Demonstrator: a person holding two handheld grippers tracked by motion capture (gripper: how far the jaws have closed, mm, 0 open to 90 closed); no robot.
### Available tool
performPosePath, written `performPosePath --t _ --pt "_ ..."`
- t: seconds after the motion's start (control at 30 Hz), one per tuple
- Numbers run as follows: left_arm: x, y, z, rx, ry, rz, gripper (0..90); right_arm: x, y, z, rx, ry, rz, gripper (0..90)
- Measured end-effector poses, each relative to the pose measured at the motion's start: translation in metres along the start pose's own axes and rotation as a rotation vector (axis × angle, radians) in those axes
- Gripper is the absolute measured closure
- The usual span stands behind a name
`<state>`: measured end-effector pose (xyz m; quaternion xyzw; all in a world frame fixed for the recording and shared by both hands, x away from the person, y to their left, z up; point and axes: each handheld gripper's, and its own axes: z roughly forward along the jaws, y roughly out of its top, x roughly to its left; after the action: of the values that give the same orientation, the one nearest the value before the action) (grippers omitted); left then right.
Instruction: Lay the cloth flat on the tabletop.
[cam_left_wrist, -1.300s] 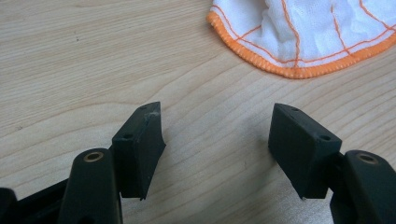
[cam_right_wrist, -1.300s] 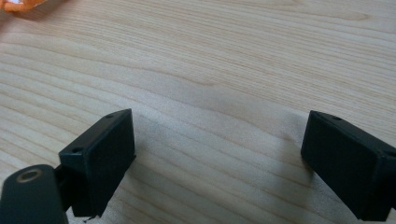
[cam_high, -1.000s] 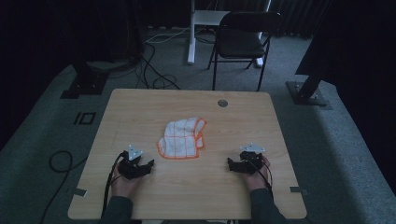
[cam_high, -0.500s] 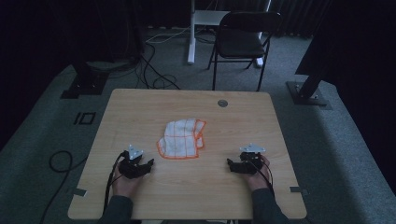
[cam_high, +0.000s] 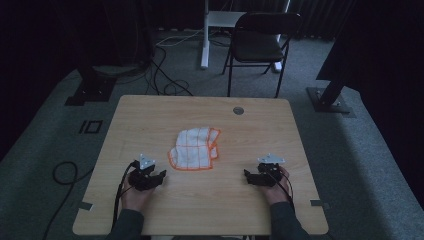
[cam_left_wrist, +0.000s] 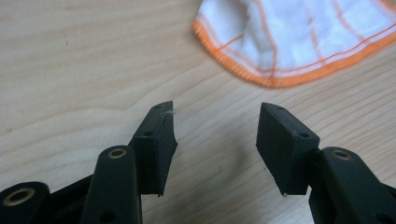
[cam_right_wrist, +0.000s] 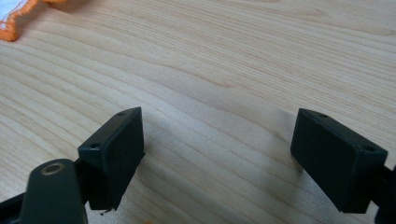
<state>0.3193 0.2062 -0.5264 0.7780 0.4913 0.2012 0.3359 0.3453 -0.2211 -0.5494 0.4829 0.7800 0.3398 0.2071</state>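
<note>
The cloth (cam_high: 195, 149) lies crumpled, partly folded over itself, near the middle of the table (cam_high: 150, 115). To take it cleanly, each gripper would best come in low to the cloth's near orange hem and pinch 1 layer at a corner, not the bunched fold. The left gripper (cam_high: 156, 176) sits just short of the cloth's near-left corner, jaws spread and empty. The right gripper (cam_high: 248, 175) rests farther off to the cloth's right, jaws spread wider, holding nothing.
</note>
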Motion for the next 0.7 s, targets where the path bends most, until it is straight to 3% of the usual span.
performPosePath --t 0.53,0.7 --pt "-0.014 0.018 -0.004 -0.051 -0.039 0.01 47.1 0.001 0.0 0.0 0.0 -0.005 0.005 17.2" --pt "-0.022 0.025 0.0 -0.053 -0.056 0.03 47.5 0.002 0.0 0.0 0.001 -0.002 0.001 17.4"
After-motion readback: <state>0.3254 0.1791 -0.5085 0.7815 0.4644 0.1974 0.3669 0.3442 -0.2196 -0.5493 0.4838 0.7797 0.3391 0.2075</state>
